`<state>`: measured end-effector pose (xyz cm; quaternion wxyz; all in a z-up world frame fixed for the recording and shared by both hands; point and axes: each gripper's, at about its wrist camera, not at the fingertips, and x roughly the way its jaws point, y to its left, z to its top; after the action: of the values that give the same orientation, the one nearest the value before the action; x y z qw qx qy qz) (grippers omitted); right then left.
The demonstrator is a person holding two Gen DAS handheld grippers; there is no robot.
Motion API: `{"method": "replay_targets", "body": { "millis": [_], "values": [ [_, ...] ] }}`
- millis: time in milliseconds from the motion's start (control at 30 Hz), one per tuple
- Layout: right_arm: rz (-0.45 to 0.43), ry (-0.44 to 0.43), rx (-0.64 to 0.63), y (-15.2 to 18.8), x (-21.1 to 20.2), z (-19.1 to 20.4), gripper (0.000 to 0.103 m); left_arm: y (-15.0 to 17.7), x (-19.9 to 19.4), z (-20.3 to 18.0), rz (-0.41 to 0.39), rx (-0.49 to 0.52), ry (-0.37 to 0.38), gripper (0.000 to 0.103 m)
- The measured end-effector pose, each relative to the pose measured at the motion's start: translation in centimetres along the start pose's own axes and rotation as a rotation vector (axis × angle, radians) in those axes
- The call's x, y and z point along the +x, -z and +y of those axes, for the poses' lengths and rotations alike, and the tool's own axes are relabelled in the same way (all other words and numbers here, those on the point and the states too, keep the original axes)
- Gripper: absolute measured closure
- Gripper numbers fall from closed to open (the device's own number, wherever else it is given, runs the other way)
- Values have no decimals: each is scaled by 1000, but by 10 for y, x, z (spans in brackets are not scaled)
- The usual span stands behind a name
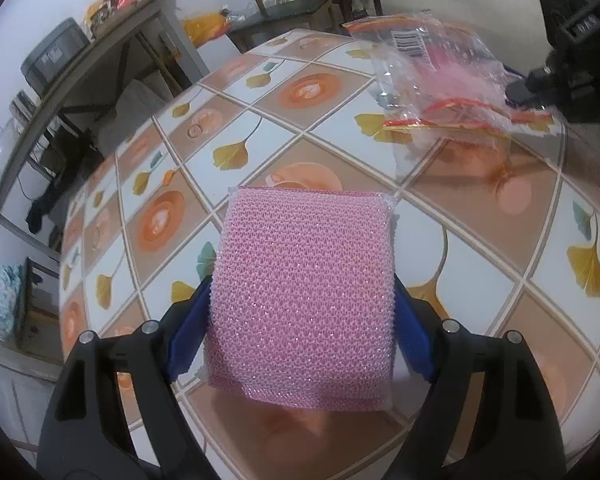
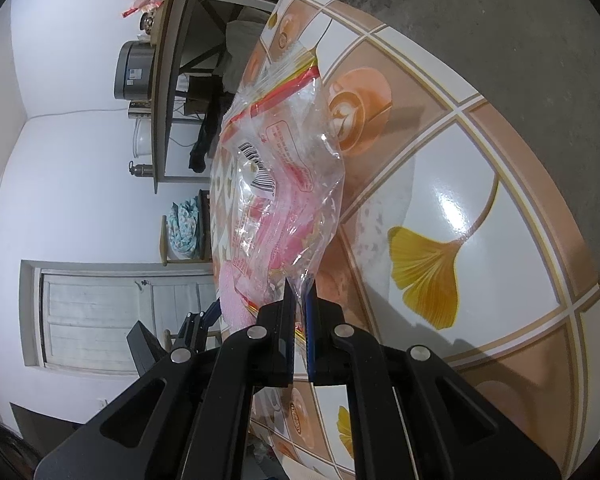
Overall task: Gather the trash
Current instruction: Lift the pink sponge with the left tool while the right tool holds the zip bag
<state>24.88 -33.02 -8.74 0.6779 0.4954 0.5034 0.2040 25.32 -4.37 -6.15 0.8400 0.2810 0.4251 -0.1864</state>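
Observation:
A pink mesh scrubbing sponge [image 1: 306,240] sits between the blue pads of my left gripper [image 1: 302,284], which press on its two sides and hold it tilted just above the patterned table [image 1: 260,128]. A crumpled clear plastic bag [image 1: 440,80] with red print and a barcode hangs over the table at the upper right. In the right wrist view, my right gripper [image 2: 298,292] is shut on the lower edge of that bag [image 2: 284,168]. Behind the bag the pink sponge [image 2: 232,300] shows, with one blue finger [image 2: 214,310] of the left gripper beside it.
The table has a rounded edge [image 2: 572,240] with bare concrete floor [image 2: 500,20] beyond it. A wooden shelf unit [image 1: 112,44] holds a grey appliance [image 1: 54,56] and bags. Dark low tables [image 1: 300,4] stand at the back. A white door [image 2: 100,312] is in the wall.

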Motion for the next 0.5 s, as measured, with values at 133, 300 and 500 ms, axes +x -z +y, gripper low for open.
{"method": "replay_targets", "body": {
  "millis": [133, 300, 500],
  "values": [
    [0, -1, -3, 2, 2, 0, 98, 1, -6, -3, -9, 15, -20, 25],
    [4, -4, -5, 3, 1, 0, 98, 0, -13, -5, -23, 28, -41, 25],
    [2, -9, -11, 3, 1, 1, 98, -1, -21, -10, -37, 49, -67, 25]
  ]
}}
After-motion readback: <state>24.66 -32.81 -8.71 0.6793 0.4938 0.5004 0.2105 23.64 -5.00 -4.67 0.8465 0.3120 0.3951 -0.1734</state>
